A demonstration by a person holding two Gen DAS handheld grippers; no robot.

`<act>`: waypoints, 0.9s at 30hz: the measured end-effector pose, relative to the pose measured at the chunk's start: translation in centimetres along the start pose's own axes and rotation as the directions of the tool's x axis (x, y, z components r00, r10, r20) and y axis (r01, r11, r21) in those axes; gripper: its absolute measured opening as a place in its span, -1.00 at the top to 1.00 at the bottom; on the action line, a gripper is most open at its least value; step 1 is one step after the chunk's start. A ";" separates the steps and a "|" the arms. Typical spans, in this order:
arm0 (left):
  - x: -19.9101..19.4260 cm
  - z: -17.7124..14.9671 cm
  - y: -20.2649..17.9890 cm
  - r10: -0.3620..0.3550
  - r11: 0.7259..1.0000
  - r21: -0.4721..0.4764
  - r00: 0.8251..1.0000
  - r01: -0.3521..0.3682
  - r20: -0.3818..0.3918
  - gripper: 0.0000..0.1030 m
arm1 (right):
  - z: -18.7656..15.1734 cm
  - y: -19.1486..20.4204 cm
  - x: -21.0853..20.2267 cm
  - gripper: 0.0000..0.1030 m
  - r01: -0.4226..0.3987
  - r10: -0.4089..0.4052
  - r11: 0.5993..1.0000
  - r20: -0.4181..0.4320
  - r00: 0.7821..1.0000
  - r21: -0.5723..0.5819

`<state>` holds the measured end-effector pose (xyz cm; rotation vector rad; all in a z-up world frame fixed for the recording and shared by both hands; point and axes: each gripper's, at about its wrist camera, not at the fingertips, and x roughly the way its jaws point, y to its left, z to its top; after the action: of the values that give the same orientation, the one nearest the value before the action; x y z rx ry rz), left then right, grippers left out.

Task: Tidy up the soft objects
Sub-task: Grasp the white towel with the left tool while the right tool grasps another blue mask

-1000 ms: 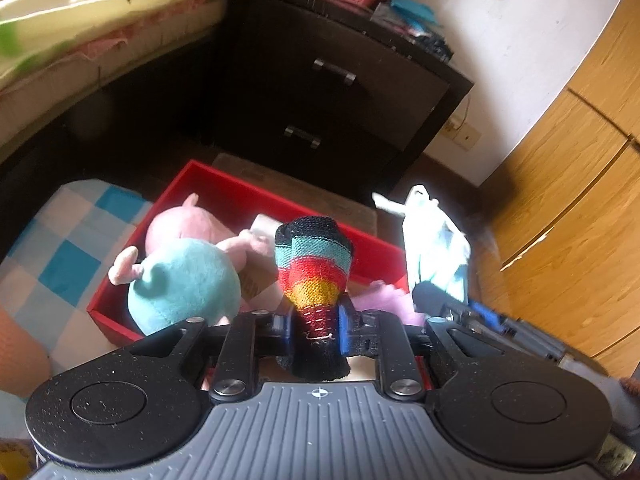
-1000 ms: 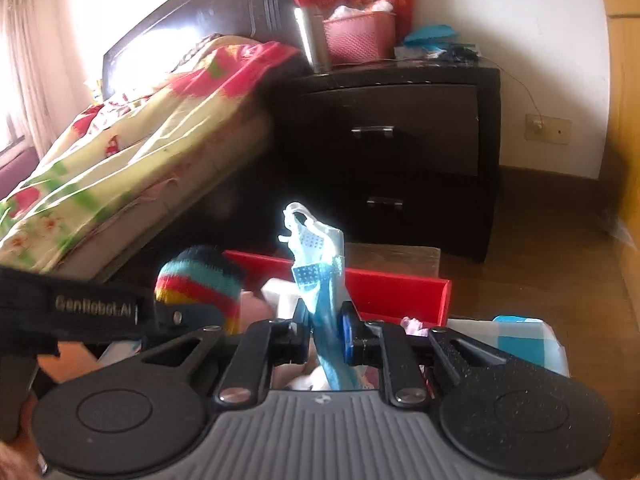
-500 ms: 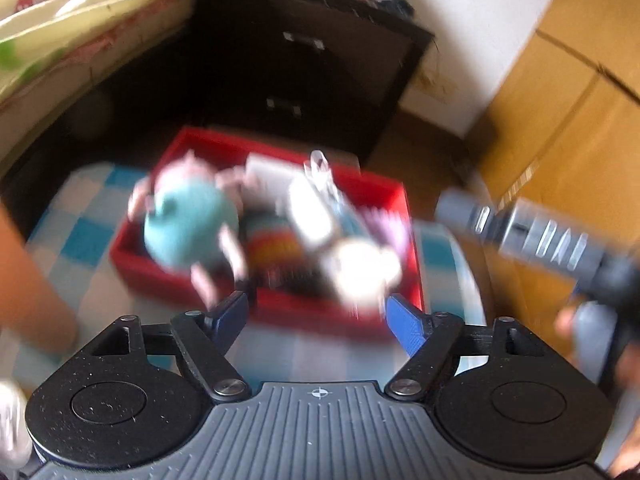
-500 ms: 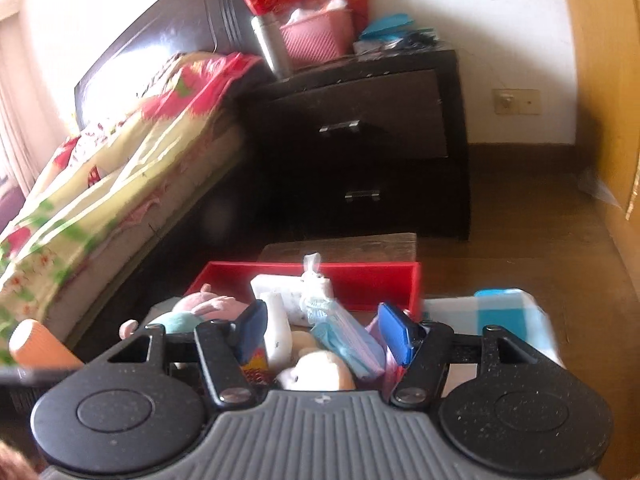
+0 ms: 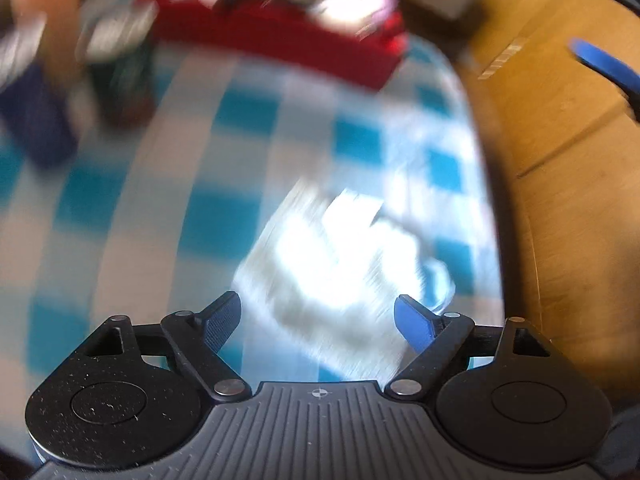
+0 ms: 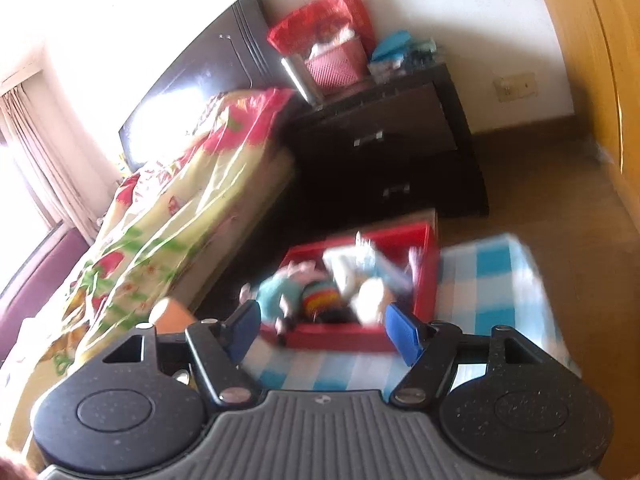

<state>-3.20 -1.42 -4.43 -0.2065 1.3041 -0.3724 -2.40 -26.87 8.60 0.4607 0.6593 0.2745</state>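
Observation:
A red box [image 6: 424, 280] [image 5: 280, 36] sits on a blue-and-white checked cloth [image 5: 224, 216] [image 6: 492, 276]. It holds several soft things: a teal and pink plush toy [image 6: 280, 288], a rainbow striped knit piece [image 6: 322, 298] and pale cloth items [image 6: 360, 268]. In the blurred left wrist view a white crumpled soft thing [image 5: 340, 252] lies on the cloth just ahead of my left gripper [image 5: 318, 316], whose jaws are opening with nothing between them. My right gripper [image 6: 320, 324] hangs back from the box, jaws opening and empty.
A bed with a flowered quilt [image 6: 168, 216] runs along the left. A dark nightstand [image 6: 392, 148] with a pink basket [image 6: 334, 68] stands behind the box. A wooden wardrobe [image 5: 560, 140] lines the right. A dark can-like object [image 5: 128, 84] stands on the cloth at left.
Both grippers let go: the striped knit piece and the pale blue cloth now lie in the red box. The left gripper pulled back and tilted down over the cloth; the right drew back and rose.

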 end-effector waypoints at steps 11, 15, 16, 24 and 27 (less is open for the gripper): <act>3.6 -1.7 0.2 -0.050 0.994 -0.099 0.999 0.048 -0.021 0.02 | -2.4 0.2 1.5 0.08 -0.008 0.004 0.999 -0.094 0.996 -0.041; 2.4 -1.5 0.9 -0.124 0.985 -0.121 0.992 0.123 -0.007 0.62 | -3.1 0.7 2.0 0.08 -0.019 0.008 0.997 -0.125 0.992 -0.081; 2.0 -1.5 1.1 -0.134 0.984 -0.115 0.991 0.133 -0.001 0.67 | -3.4 0.9 2.2 0.08 -0.017 0.002 0.994 -0.142 0.990 -0.104; -3.4 0.2 3.1 -0.226 0.962 -0.122 0.962 0.245 0.153 0.83 | -8.6 1.6 5.5 0.08 0.012 -0.153 0.931 -0.362 0.919 -0.364; -3.6 0.0 3.6 -0.254 0.955 -0.122 0.958 0.270 0.133 0.65 | -10.6 1.0 6.1 0.08 0.021 -0.213 0.900 -0.395 0.894 -0.436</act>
<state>-3.47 3.31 -2.45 -0.5159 1.1902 -0.4882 -4.73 -20.27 -1.51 -0.0700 1.0348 0.3974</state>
